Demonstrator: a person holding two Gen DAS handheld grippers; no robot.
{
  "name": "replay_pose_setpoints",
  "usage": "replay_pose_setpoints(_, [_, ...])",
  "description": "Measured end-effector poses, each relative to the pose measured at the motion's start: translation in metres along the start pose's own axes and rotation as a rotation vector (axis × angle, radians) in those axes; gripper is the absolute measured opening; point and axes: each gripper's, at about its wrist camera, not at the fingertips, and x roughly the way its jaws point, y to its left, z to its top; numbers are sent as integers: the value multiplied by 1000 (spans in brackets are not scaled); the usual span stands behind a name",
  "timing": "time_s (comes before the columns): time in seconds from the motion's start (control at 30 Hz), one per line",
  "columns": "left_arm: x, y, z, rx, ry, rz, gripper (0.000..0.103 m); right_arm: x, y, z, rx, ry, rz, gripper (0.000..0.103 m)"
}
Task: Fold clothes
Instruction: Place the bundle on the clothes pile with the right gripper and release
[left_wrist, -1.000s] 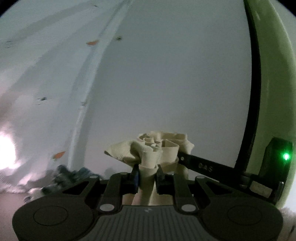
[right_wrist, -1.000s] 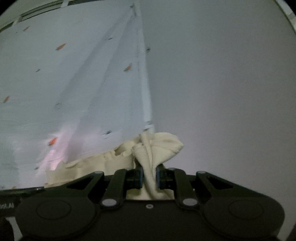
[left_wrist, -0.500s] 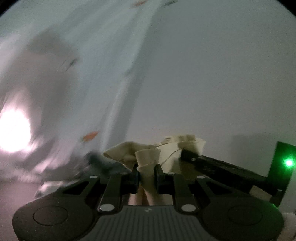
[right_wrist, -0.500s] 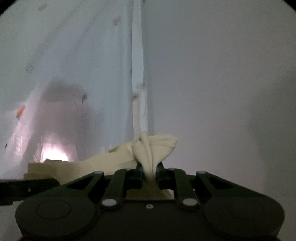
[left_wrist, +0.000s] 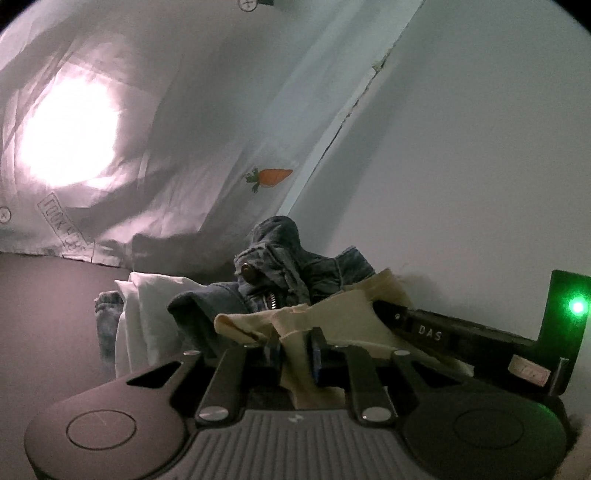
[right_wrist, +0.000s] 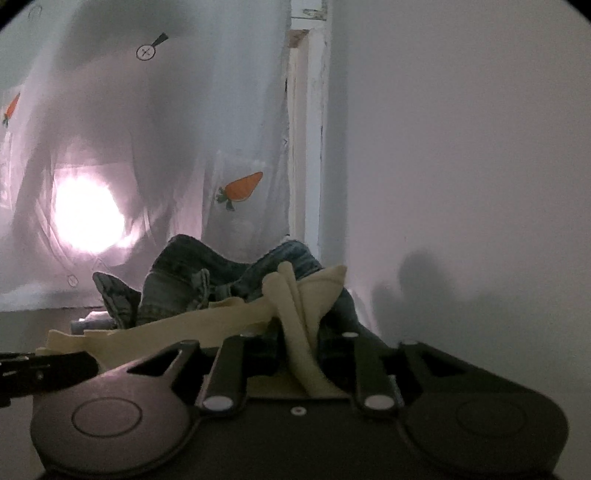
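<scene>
Both tongs pinch the same cream cloth (left_wrist: 354, 314): the left tongs (left_wrist: 297, 350) grip one bunched edge, the right tongs (right_wrist: 299, 339) another, the fabric stretched between them. Just beyond lies a heap of blue jeans (right_wrist: 192, 280) (beside a folded white garment (left_wrist: 147, 310)), before a carrot-print curtain (left_wrist: 207, 147).

Illumination: dim, purple-grey cast | Source: backlight through curtain (left_wrist: 155, 122), blown-out glare patch in both views | Shadows: soft, on wall (right_wrist: 461, 184) at right | Optics: fisheye bending, black corner vignette | Indicator: green LED (left_wrist: 577, 307) blooming
</scene>
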Motion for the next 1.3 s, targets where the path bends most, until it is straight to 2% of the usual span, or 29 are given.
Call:
replay_pose_setpoints(0.03, [-5, 0, 2, -9, -1, 1, 25, 0, 1, 1, -11, 2, -10, 31])
replay_pose_setpoints(0.1, [-15, 0, 6, -13, -12, 21, 36, -14, 0, 1, -29, -11, -40, 41])
replay_pose_setpoints(0.17, [-30, 1, 11, -7, -44, 47, 53, -28, 0, 2, -42, -34, -79, 53])
replay_pose_setpoints(0.2, [-41, 1, 13, -2, -66, 49, 58, -37, -2, 2, -46, -48, -97, 65])
replay_pose_setpoints(0.23, [-53, 1, 15, 5, -90, 54, 69, -43, -1, 4, -45, -65, -105, 77])
replay_pose_setpoints(0.27, [-65, 1, 16, 15, -114, 60, 79, -52, -1, 5, -42, -84, -110, 81])
replay_pose_setpoints(0.3, [-80, -1, 16, 34, -143, 70, 82, -64, 1, 6, -40, -110, -111, 88])
replay_pose_setpoints(0.37, [-109, -4, 14, 79, -191, 92, 94, -90, 7, 7, -45, -166, -111, 94])
replay_pose_setpoints(0.43, [-142, -8, 9, 132, -230, 94, 100, -116, 15, 5, -63, -222, -106, 101])
replay_pose_setpoints(0.47, [-158, -10, 6, 153, -249, 92, 102, -130, 21, 3, -77, -248, -99, 102])
replay_pose_setpoints(0.57, [-208, -16, -9, 197, -336, 131, 103, -165, 39, -1, -90, -303, -60, 103])
replay_pose_setpoints(0.7, [-269, -26, -36, 257, -483, 260, 103, -204, 61, -15, -52, -322, 24, 103])
replay_pose_setpoints(0.77, [-291, -31, -47, 300, -523, 334, 103, -221, 73, -25, -37, -339, 72, 103])
replay_pose_setpoints(0.9, [-327, -31, -57, 316, -453, 431, 103, -241, 108, -36, -32, -293, 150, 103])
replay_pose_setpoints(1.07, [-376, -16, -76, 285, -440, 531, 103, -279, 161, -57, -24, -283, 220, 103])
replay_pose_setpoints(1.2, [-431, 16, -90, 238, -392, 509, 103, -312, 217, -76, -28, -263, 252, 103])
replay_pose_setpoints(1.3, [-475, 41, -101, 249, -358, 536, 103, -334, 265, -89, 0, -223, 269, 103])
